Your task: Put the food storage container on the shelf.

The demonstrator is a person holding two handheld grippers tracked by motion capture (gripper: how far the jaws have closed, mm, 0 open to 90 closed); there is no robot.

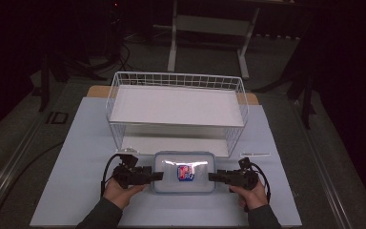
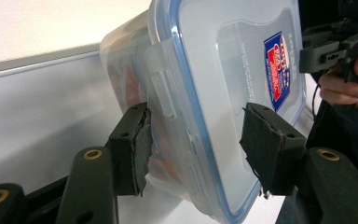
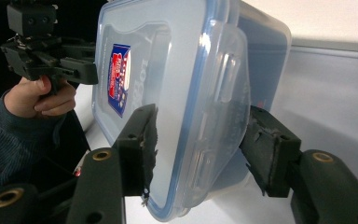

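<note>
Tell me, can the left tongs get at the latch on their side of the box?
Probably yes. The left tongs already straddle that end of the lidded box, with the side latch between the open pads. Nothing lies between them, and the right tongs sit at the opposite end.

Blue-rimmed clear container [image 1: 184, 172], red-blue label [image 1: 185, 172]

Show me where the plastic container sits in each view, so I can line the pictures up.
High view: the plastic container lies bottom centre on the table, before the wire basket, between both grippers.
Left gripper view: it stands centre, between the jaws.
Right gripper view: it stands centre, between the jaws.
Shared landmark: the red-and-blue lid label.
</note>
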